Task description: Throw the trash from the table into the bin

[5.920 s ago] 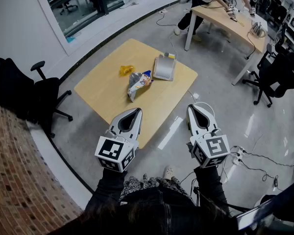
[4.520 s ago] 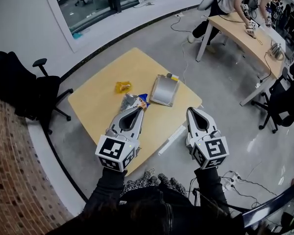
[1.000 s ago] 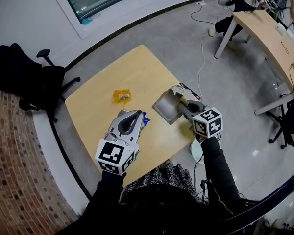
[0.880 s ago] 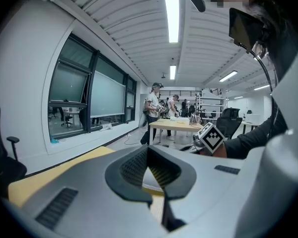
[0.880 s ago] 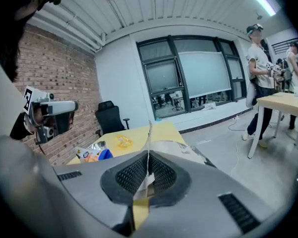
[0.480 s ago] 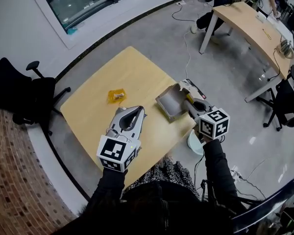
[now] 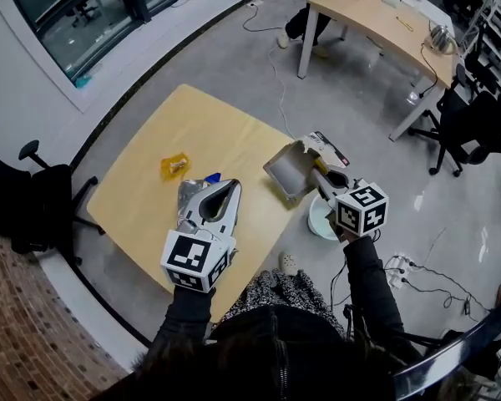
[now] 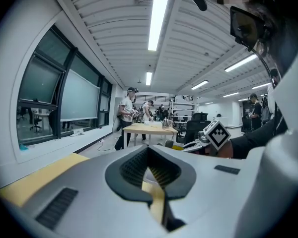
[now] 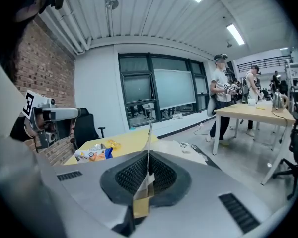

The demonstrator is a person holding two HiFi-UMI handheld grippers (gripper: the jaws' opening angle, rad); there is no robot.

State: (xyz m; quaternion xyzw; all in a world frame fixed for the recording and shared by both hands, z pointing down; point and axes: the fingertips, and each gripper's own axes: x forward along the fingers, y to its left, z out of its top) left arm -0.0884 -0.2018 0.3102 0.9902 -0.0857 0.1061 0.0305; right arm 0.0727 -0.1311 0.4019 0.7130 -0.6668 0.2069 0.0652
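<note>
The flattened grey carton point(image 7: 288, 170) hangs off the table's point(image 7: 209, 132) near corner, pinched by its edge. The white bin point(image 7: 320, 221) stands on the floor just below and to the right of it, partly hidden under my arm. To do this well, I judge I should carry the carton until it sits squarely over the bin's mouth and tip it so a narrow end goes in first. The sheet looks wider than the opening and could catch on the rim or slide off to the floor. Only then should I let go.

My right gripper point(image 7: 319, 174) has its jaws pressed together on the carton's thin edge, which stands up between them. My left gripper point(image 7: 227, 189) hovers over the chip bag point(image 7: 189, 197) with its jaws together, clamping nothing I can see. The yellow wrapper point(image 7: 174, 166) lies beside the bag on the table
</note>
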